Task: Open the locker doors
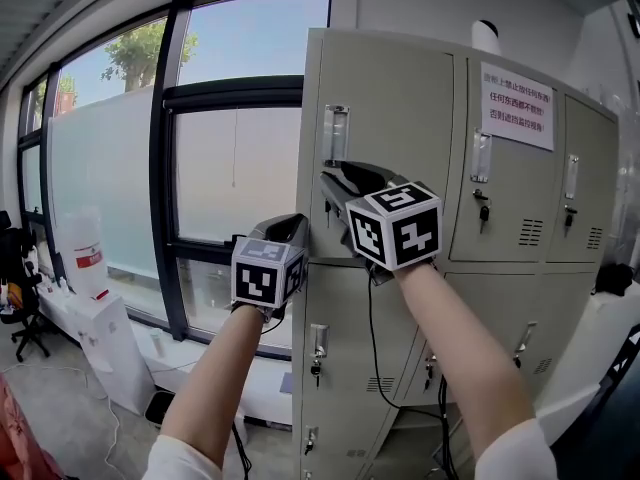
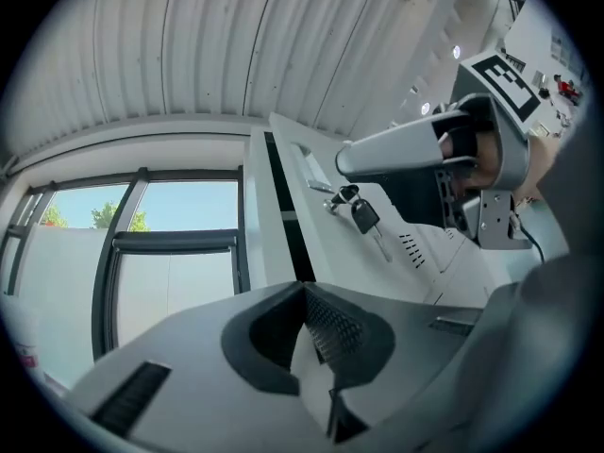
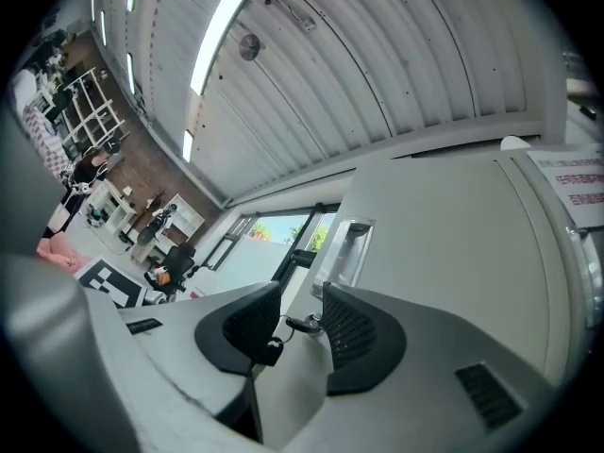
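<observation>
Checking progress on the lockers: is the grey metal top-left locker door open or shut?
Shut. In the head view the grey metal top-left locker door sits flush with the door beside it, no gap showing.

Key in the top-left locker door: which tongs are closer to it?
Right. The right tongs sit open at the key, which shows between their tips. The left tongs, shut, hang lower, beside the left edge of the locker.

A tall dark-framed window (image 1: 235,168) shows a leafy tree (image 1: 150,53) outside, while a white red-labelled container (image 1: 85,258) and a black office chair (image 1: 20,318) stand below it.
</observation>
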Motion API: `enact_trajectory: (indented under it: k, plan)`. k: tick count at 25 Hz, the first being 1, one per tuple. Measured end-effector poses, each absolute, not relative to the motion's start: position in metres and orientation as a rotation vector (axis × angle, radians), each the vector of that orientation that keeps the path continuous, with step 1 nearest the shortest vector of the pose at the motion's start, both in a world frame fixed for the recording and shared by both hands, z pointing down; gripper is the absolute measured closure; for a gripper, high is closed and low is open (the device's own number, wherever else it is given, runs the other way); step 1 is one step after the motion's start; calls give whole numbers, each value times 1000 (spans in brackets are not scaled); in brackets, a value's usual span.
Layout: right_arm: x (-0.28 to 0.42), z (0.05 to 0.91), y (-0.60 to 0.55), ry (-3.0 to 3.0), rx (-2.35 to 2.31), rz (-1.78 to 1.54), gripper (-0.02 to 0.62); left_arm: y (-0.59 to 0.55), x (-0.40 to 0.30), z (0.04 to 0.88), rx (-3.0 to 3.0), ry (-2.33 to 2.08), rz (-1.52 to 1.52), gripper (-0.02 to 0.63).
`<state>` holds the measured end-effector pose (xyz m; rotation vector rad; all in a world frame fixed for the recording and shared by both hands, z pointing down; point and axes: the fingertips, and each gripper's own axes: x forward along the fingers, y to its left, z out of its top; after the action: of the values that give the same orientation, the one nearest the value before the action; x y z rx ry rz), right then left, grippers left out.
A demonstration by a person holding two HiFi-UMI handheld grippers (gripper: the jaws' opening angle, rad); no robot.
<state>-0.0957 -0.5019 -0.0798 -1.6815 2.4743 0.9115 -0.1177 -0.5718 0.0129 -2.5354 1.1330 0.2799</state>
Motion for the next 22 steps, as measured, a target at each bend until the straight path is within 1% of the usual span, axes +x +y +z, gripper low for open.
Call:
enact_trajectory:
  k: [5,9,13,16,18,22]
  plan:
    - [-78,-73,-493,2456,-1736,1023,463,-569,-115,6,-2627,1022,448,583]
    - [-66,-73,-486,2431,-1763,1064,463,-565,-114,10,-2692,888,459,584]
    - [-62,-72,-481,2430,-1758,1056,463,-561,-118,15,-2772,806,506,553]
    - [-61,-70,-473,2439,-1748,1059,463,-556,-123,18,-2806,779,535,503]
    - [-61,-69,-465,2445,-1736,1061,463,-548,-126,20,-2809,769,537,480]
    - [-56,-67,-445,2450,-1716,1071,463,-526,-128,19,-2787,768,528,476]
